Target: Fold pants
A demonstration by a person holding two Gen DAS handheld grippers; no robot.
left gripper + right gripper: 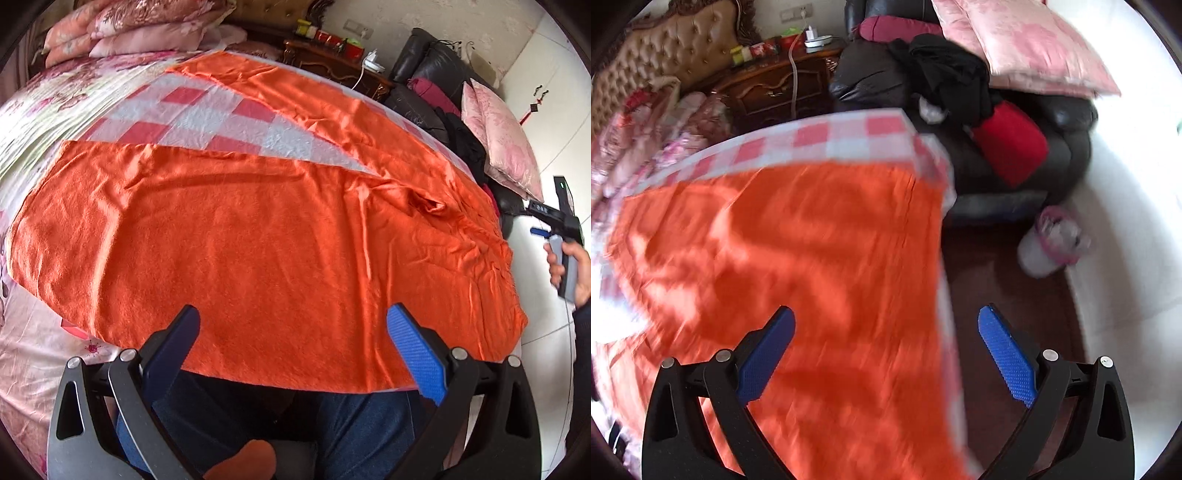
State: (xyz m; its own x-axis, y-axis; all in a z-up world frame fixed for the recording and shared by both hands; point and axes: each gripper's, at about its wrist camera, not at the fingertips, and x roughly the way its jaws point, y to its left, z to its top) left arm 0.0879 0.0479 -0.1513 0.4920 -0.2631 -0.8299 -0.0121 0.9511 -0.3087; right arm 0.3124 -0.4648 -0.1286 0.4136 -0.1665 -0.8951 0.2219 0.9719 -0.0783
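Note:
Orange pants [258,236] lie spread flat on the bed, the two legs running away to the left in a V with checked cloth between them. My left gripper [293,325] hovers open over the near leg's front edge, holding nothing. In the left wrist view the right gripper [565,229] is off the bed's right side, held in a hand. The right wrist view is blurred: the pants [798,266] fill its left half, and my right gripper [886,332] is open over their right edge at the bed's side, with nothing between its fingers.
A pink-and-white checked sheet [207,118] covers the bed, with floral bedding [55,107] and pillows [140,26] at the far left. A wooden nightstand [775,88] and a black leather sofa [1015,147] piled with cushions and dark clothes stand beyond the bed. The person's jeans [362,428] show below.

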